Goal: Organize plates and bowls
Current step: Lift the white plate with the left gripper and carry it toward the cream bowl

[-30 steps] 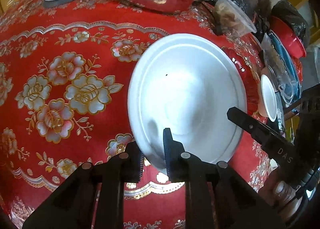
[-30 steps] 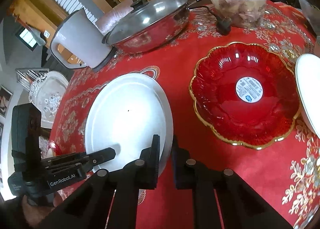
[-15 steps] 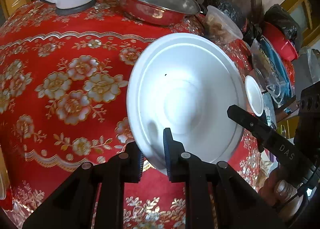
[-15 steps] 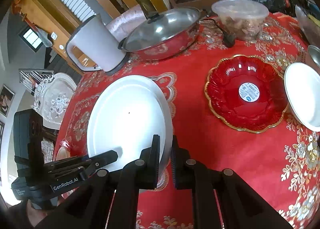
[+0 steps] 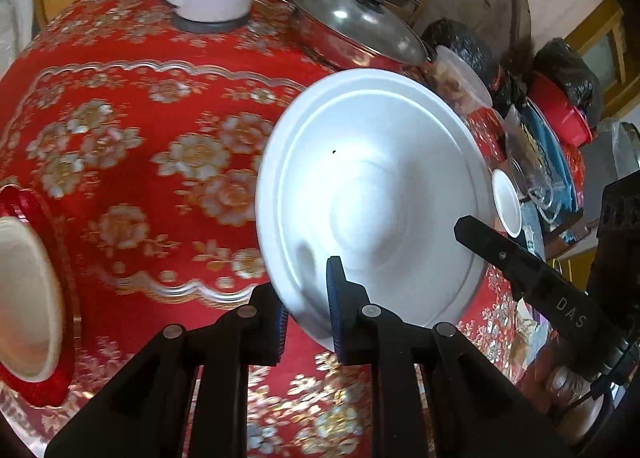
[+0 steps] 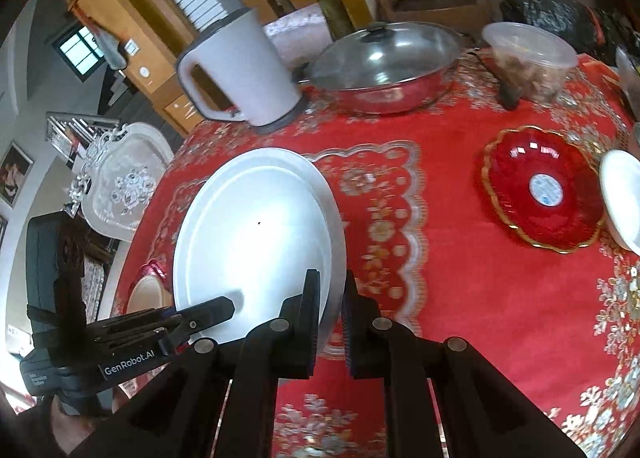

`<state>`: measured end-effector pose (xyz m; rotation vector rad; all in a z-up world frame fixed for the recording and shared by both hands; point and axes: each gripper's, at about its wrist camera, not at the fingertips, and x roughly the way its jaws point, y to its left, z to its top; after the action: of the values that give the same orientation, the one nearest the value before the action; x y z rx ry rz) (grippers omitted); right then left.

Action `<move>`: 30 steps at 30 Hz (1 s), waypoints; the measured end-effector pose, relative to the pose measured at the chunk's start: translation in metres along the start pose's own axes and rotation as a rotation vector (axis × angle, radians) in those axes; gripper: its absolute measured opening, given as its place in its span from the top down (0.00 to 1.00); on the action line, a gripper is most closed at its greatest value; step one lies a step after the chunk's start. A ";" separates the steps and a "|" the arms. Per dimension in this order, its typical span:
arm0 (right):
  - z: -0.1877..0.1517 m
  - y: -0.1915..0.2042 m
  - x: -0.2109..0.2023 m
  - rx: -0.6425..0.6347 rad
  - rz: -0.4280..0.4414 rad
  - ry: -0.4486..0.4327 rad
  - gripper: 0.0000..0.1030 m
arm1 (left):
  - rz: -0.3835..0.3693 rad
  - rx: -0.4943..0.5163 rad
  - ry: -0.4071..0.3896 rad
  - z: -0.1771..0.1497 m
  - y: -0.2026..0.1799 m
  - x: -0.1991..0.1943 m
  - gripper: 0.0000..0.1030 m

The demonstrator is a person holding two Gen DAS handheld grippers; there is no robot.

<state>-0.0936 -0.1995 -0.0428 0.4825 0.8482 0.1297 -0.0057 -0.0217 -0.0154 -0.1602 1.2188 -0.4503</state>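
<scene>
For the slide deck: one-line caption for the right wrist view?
Both grippers, right and left, clamp a white plate over a red tablecloth; kettle, pan, red dish behind.

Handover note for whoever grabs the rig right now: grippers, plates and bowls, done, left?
Left gripper: jaws shut on the near rim of the white plate.
Right gripper: jaws shut on the opposite rim of the same plate. Both hold it tilted above the red tablecloth.
Red bowl sits empty on the table, a white bowl touching its right edge. Another white bowl sits in a red dish at the left edge.
Done: plate lifted.
Left: set it down, then stack the bowls.
</scene>
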 end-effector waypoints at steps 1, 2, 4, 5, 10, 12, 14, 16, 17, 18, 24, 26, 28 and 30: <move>0.000 0.008 0.002 -0.008 0.003 0.000 0.90 | 0.004 -0.003 -0.005 0.000 0.008 -0.006 0.86; 0.000 0.016 0.004 -0.015 0.006 0.000 0.90 | 0.004 -0.009 -0.009 0.000 0.013 -0.009 0.86; -0.001 0.029 0.007 -0.029 0.016 0.001 0.90 | 0.004 -0.029 -0.020 0.000 0.028 -0.018 0.86; -0.001 0.038 0.009 -0.037 0.021 -0.001 0.90 | 0.007 -0.035 -0.026 0.000 0.034 -0.021 0.86; -0.005 0.075 0.020 -0.073 0.045 0.006 0.90 | 0.026 -0.070 -0.039 -0.003 0.068 -0.036 0.86; -0.006 0.090 0.025 -0.087 0.054 0.011 0.90 | 0.036 -0.080 -0.047 -0.005 0.080 -0.043 0.86; -0.007 0.104 0.030 -0.102 0.063 0.017 0.90 | 0.053 -0.086 -0.054 -0.007 0.093 -0.049 0.86; -0.008 0.117 0.035 -0.115 0.069 0.022 0.90 | 0.062 -0.103 -0.061 -0.010 0.104 -0.054 0.86; -0.009 0.124 0.037 -0.125 0.072 0.026 0.90 | 0.065 -0.112 -0.065 -0.011 0.110 -0.058 0.86; -0.010 0.131 0.039 -0.132 0.073 0.028 0.90 | 0.065 -0.123 -0.067 -0.013 0.117 -0.061 0.86; -0.013 0.165 0.053 -0.181 0.084 0.045 0.89 | 0.079 -0.166 -0.080 -0.016 0.147 -0.072 0.86; -0.014 0.175 0.058 -0.192 0.088 0.052 0.89 | 0.083 -0.177 -0.081 -0.017 0.155 -0.074 0.86; -0.015 0.182 0.063 -0.198 0.094 0.060 0.89 | 0.086 -0.188 -0.080 -0.018 0.164 -0.075 0.86; -0.017 0.193 0.070 -0.206 0.103 0.072 0.89 | 0.087 -0.202 -0.079 -0.020 0.174 -0.078 0.86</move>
<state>-0.0442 -0.0021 -0.0121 0.3291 0.8698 0.3279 -0.0024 0.1700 -0.0171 -0.2934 1.1878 -0.2425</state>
